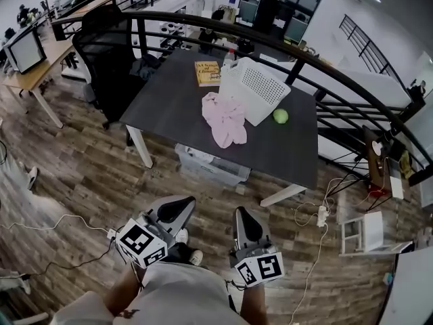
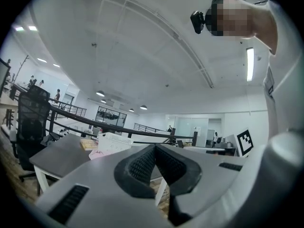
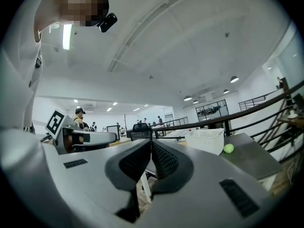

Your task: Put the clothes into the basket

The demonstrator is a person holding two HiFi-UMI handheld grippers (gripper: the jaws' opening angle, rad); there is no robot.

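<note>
Head view: pink clothes (image 1: 226,119) lie on the dark surface (image 1: 169,107), touching the white basket (image 1: 254,90). Well apart from them, the left hand-held gripper (image 1: 177,207) and right hand-held gripper (image 1: 245,217) have their jaws pressed together on nothing.

Open wooden floor (image 1: 88,175) leads to the dark table (image 1: 169,110), whose near and left parts lie bare. Toward the far side stand a white basket (image 1: 254,87), pink clothes (image 1: 225,119) against its near-left wall, a book (image 1: 208,73) left of it, and a green ball (image 1: 280,116) just right. A black chair (image 1: 108,53) flanks the far-left corner; a curved railing (image 1: 318,56) closes the far edge.
</note>
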